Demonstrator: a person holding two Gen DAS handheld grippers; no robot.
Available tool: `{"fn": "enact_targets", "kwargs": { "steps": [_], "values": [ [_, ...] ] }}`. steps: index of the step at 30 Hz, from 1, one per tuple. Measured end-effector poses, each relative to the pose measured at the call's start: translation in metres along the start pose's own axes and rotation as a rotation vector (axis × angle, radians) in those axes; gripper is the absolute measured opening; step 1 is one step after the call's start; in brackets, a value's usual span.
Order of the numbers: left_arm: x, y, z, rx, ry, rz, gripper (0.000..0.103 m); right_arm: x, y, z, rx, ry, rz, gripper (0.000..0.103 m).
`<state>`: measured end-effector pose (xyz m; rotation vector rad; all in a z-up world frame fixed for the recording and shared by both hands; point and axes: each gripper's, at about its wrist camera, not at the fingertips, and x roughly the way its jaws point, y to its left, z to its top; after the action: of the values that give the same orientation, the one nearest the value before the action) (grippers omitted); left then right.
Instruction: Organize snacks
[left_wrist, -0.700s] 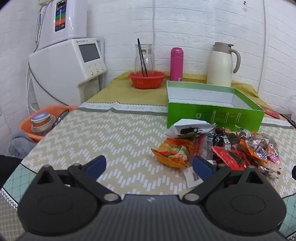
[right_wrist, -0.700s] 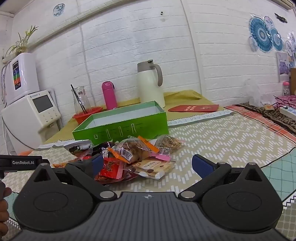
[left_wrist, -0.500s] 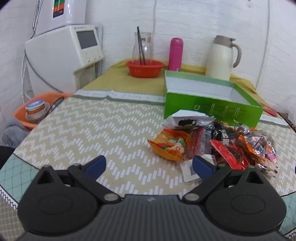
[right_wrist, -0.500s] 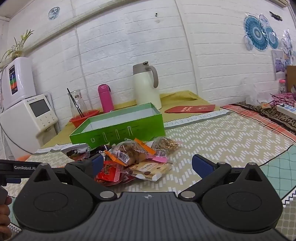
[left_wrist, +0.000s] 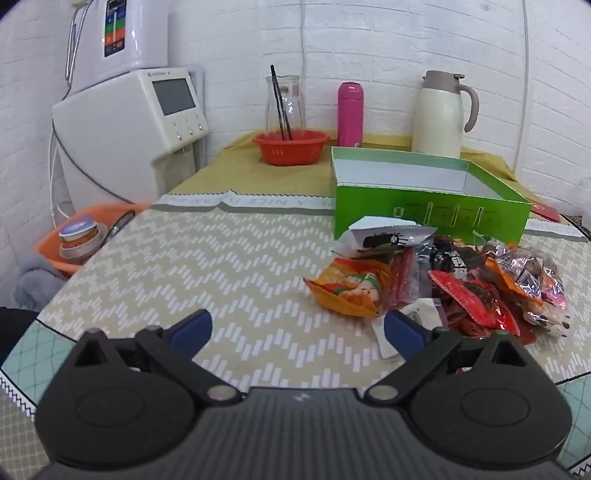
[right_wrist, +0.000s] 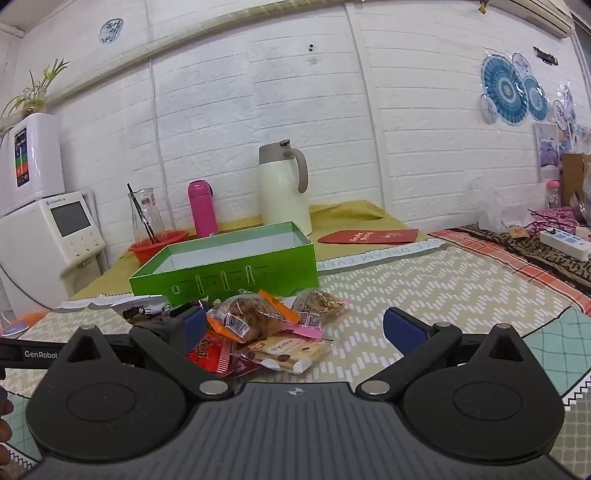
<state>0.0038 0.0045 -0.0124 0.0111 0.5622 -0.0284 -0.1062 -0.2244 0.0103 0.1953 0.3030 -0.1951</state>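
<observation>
Left wrist view: the left gripper (left_wrist: 297, 332) hangs with its blue pads spread wide and nothing between them, above the zigzag-patterned table (left_wrist: 207, 266); the heap of snack packets (left_wrist: 436, 280) lies just ahead and to its right, an orange packet (left_wrist: 351, 288) nearest, and the open green box (left_wrist: 428, 206) stands right behind the heap. From the right wrist view, the right gripper (right_wrist: 293, 328) is likewise wide open and empty, the snack pile just ahead of its left finger (right_wrist: 192, 325), a pale biscuit packet (right_wrist: 291, 349) closest, the green box beyond.
</observation>
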Motion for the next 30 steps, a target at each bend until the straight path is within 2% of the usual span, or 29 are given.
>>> {"fn": "enact_targets", "kwargs": {
  "steps": [2, 6, 11, 16, 24, 27, 30],
  "values": [
    [-0.001, 0.003, -0.001, -0.021, -0.003, -0.038, 0.097, -0.001, -0.001, 0.0, 0.004, 0.0, 0.023, 0.103],
    [-0.005, 0.001, -0.003, -0.019, -0.003, -0.056, 0.097, -0.002, -0.001, 0.0, 0.014, 0.004, 0.043, 0.103],
    [-0.011, -0.009, -0.008, 0.017, -0.017, -0.021, 0.097, -0.008, 0.001, -0.004, 0.013, -0.014, 0.082, 0.103],
    [-0.012, -0.008, -0.01, 0.016, -0.004, -0.04, 0.097, -0.014, 0.007, -0.002, -0.017, -0.038, 0.025, 0.103],
    [-0.009, -0.007, -0.012, 0.013, 0.001, -0.02, 0.097, -0.005, 0.005, -0.005, 0.002, 0.02, 0.04, 0.103],
    [-0.01, -0.007, -0.012, 0.013, 0.004, -0.017, 0.097, -0.005, 0.001, -0.006, 0.033, 0.039, 0.089, 0.103],
    [-0.01, -0.007, -0.012, 0.008, 0.011, -0.013, 0.097, -0.004, 0.002, -0.007, 0.043, 0.057, 0.101, 0.103]
  ]
}}
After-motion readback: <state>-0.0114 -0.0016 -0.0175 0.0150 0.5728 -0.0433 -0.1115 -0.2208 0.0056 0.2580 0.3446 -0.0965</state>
